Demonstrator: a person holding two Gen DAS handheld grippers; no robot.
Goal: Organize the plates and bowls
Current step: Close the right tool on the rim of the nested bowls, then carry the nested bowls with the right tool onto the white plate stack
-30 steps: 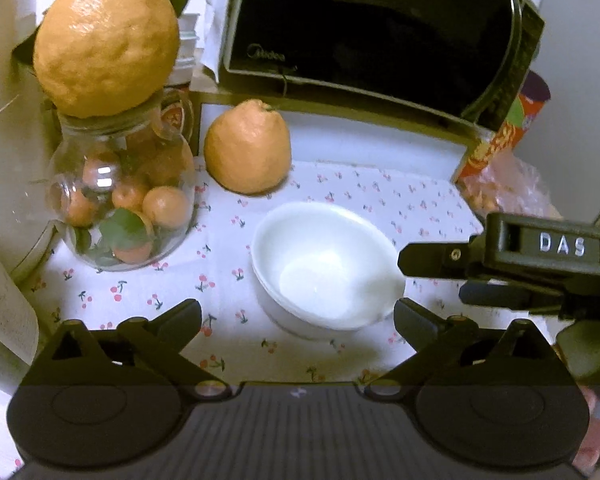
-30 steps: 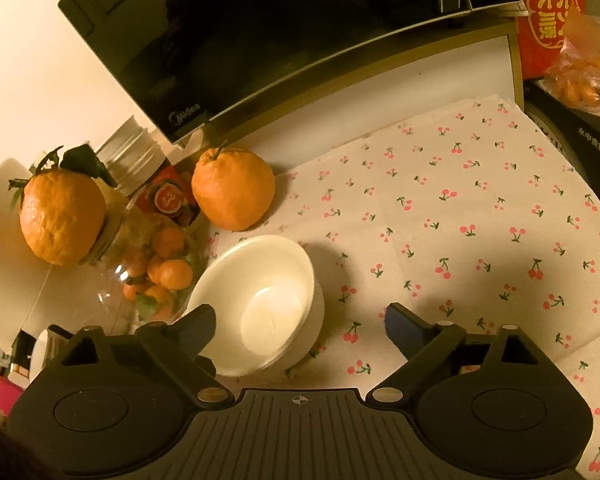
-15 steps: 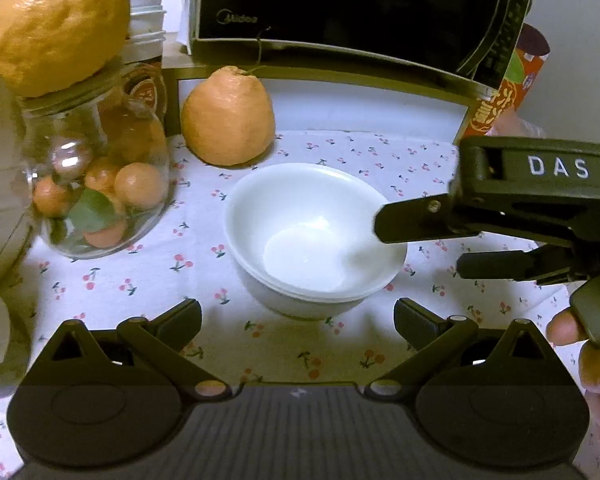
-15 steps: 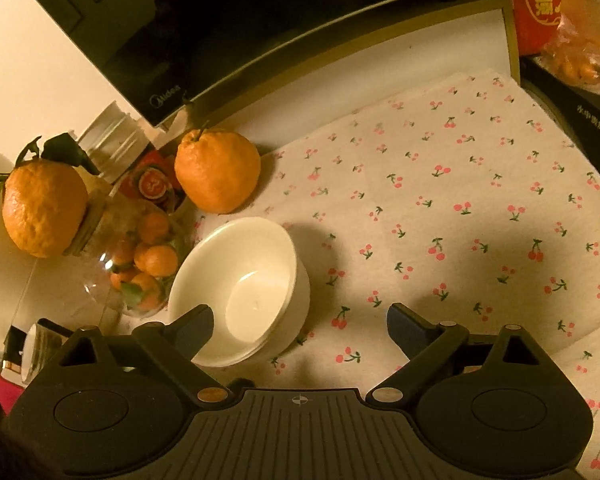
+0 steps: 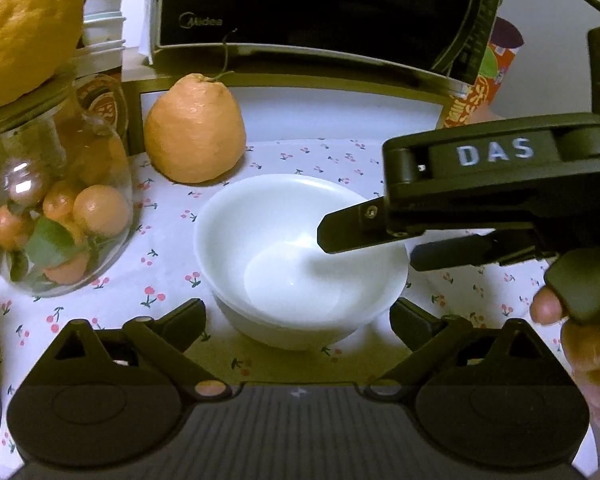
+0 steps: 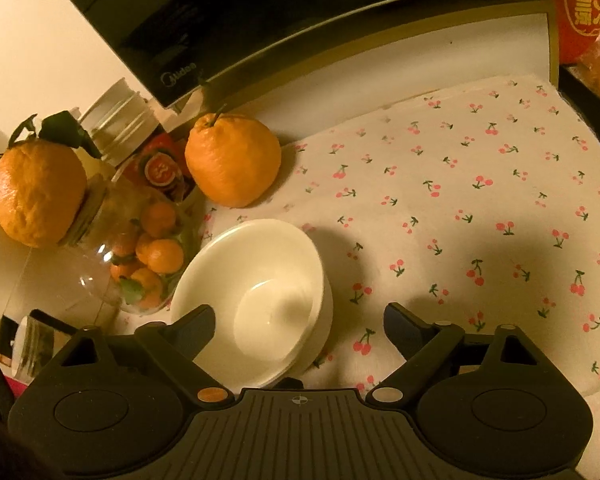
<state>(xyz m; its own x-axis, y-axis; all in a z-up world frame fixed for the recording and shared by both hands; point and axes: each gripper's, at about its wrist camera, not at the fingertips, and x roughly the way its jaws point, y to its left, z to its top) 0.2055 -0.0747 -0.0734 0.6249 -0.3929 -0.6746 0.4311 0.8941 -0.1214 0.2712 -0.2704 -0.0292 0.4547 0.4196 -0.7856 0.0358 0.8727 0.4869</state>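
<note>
A stack of white bowls (image 5: 296,264) stands on the cherry-print cloth (image 5: 328,156); it also shows in the right wrist view (image 6: 260,300). My left gripper (image 5: 298,320) is open, its fingers on either side of the near wall of the bowls, not touching. My right gripper (image 6: 298,324) is open and empty above the bowls' right side. In the left wrist view it reaches in from the right, with one finger (image 5: 352,228) over the bowl's inside and the other outside the rim.
A glass jar of small oranges (image 5: 52,216) with a large citrus (image 5: 20,28) on top stands left of the bowls. Another large citrus (image 5: 196,132) sits behind them. A black microwave (image 5: 320,8) stands at the back, a red package (image 6: 580,4) at the far right.
Both grippers have moved closer to the bowls. The right gripper has come further left and its upper finger now reaches over the bowl's rim. The bowls have not moved.
</note>
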